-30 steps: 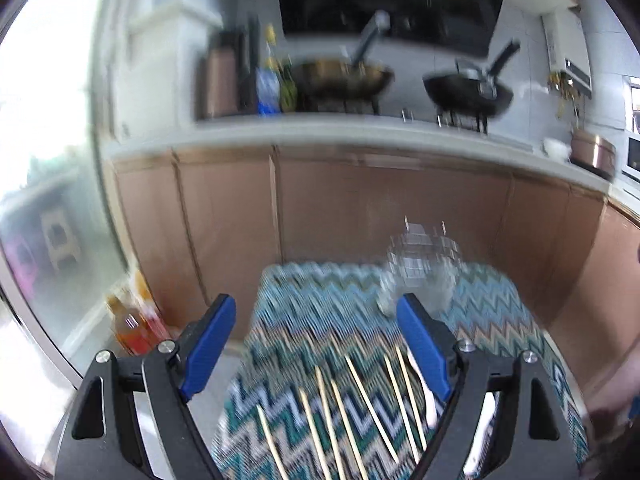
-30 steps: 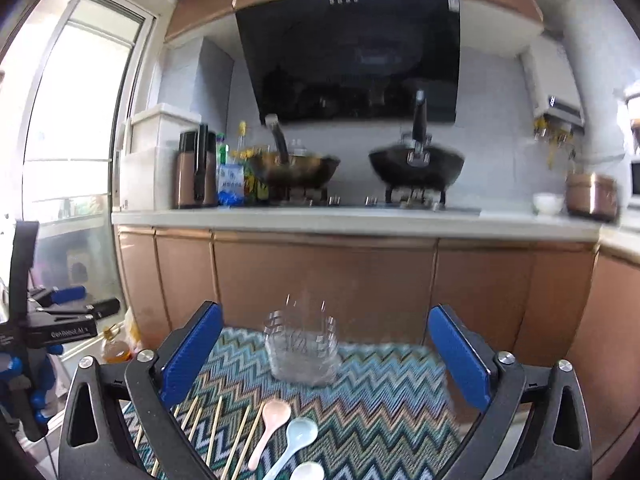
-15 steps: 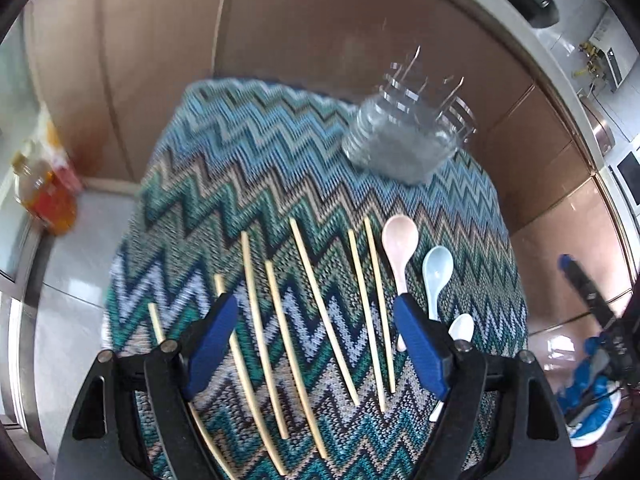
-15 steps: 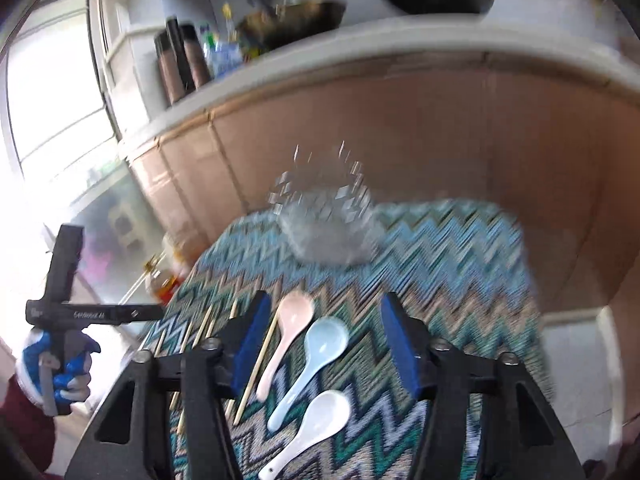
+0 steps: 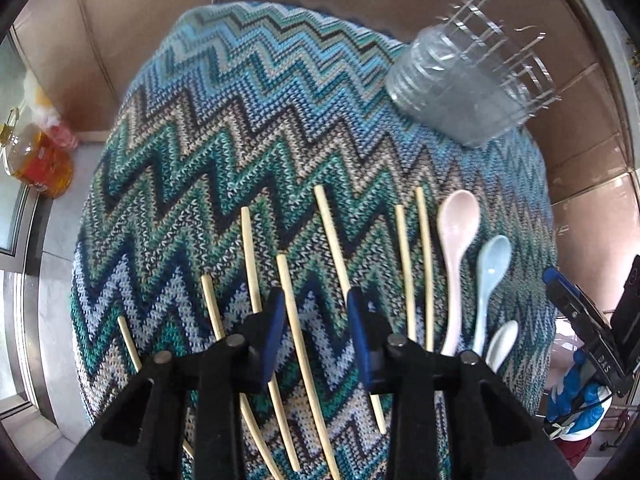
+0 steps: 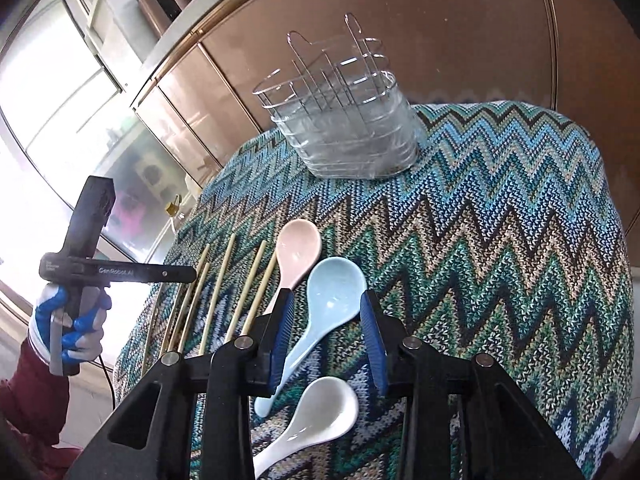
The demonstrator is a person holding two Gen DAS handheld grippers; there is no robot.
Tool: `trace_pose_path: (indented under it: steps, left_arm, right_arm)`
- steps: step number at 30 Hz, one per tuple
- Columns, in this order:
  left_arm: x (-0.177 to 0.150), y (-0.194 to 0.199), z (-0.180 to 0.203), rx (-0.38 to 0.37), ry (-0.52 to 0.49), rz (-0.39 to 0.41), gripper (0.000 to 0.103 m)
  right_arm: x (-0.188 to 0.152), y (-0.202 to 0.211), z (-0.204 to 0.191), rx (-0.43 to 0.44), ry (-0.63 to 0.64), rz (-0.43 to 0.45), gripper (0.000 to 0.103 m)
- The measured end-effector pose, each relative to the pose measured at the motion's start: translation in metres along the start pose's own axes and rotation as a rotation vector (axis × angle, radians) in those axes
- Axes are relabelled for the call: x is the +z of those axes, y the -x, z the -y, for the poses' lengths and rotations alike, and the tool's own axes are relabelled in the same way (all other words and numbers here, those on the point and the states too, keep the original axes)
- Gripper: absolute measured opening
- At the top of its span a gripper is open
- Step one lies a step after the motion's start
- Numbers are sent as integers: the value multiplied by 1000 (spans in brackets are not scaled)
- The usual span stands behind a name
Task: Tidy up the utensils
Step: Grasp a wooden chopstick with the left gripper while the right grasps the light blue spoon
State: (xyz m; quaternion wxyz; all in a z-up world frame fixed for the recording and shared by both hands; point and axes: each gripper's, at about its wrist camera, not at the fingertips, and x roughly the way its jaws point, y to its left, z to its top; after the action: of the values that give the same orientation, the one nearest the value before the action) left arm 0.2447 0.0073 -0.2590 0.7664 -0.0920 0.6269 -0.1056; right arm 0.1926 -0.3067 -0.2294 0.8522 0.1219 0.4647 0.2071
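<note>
While on cloth [image 5: 248,128]: chopsticks [image 5: 334,236] 7 | spoons [image 6: 296,256] 3 | holder [image 6: 348,136] 1

Oil bottle [image 5: 38,160] beside cabinets [image 6: 460,28]

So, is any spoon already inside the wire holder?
No, the wire holder looks empty, and the pink spoon, blue spoon and white spoon all lie on the cloth.

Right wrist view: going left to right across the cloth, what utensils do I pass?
Chopsticks → pink spoon → blue spoon. The white spoon lies nearer, below the blue one, so it is left out.
</note>
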Motion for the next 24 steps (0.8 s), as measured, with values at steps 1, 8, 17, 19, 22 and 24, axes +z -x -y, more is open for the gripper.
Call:
trace_pose_path:
  steps: [1, 8, 17, 19, 22, 24]
  left_arm:
    - [1, -2, -1, 5, 3, -5, 28]
    - [5, -13, -7, 17, 23, -42, 20]
    - [9, -27, -6, 22, 43, -73, 14]
    - [9, -27, -8, 23, 46, -73, 14]
    - [10, -27, -9, 37, 42, -77, 14]
    - [12, -29, -3, 49, 41, -82, 14]
  right_arm:
    - [1, -1, 2, 2, -1, -3, 35]
    - [7, -15, 12, 31, -1, -44, 34]
    - [21, -44, 23, 59, 14, -114, 30]
    - [24, -51, 24, 63, 23, -133, 30]
    - [28, -61, 26, 78, 25, -157, 30]
    - [30, -66, 27, 90, 28, -169, 30]
